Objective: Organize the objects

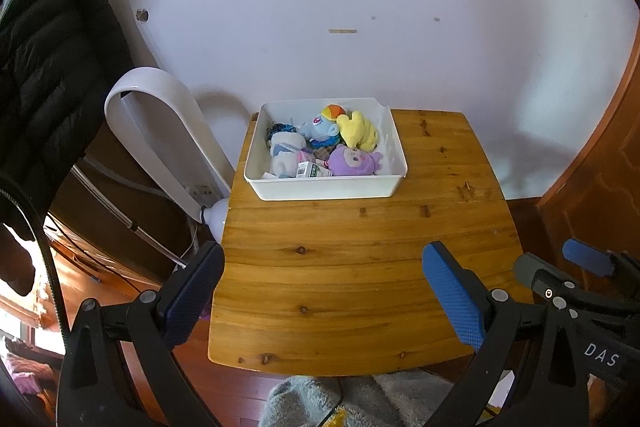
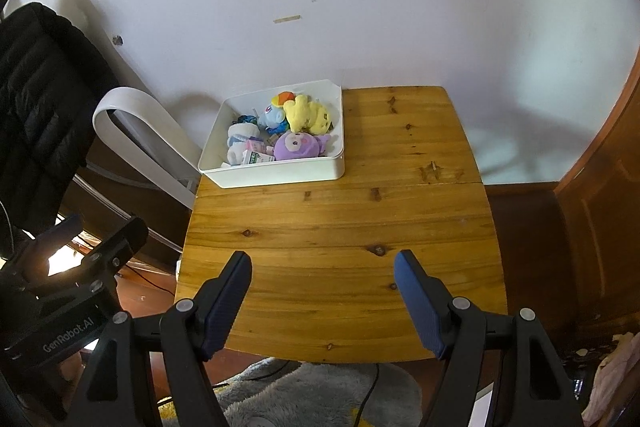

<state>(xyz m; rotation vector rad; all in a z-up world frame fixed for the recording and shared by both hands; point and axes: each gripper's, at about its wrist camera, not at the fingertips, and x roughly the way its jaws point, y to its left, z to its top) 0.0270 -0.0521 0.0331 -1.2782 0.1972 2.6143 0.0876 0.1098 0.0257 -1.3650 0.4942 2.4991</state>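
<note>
**Toys all in the bin, both tongs empty**

A white wall (image 1: 400,47) rises behind the wooden counter (image 1: 360,267), whose near planks lie bare. A black padded jacket (image 1: 44,67) hangs at the left, and a white looped appliance (image 1: 160,131) leans beside the counter's left edge.

At the far left corner of the counter sits a white plastic bin (image 1: 326,185). Inside it lie the soft toys: a yellow plush (image 1: 357,131) at the back right, a blue pony plush (image 1: 320,129) with an orange crest next to it, a purple plush (image 1: 352,161) at the front right, a pale blue-and-white plush (image 1: 285,151) on the left, and a small carton (image 1: 313,170) at the front.

The left tongs (image 1: 322,273) stand wide apart over the near counter, gripping nothing. The right tongs (image 2: 322,277) also stand apart and empty.
</note>
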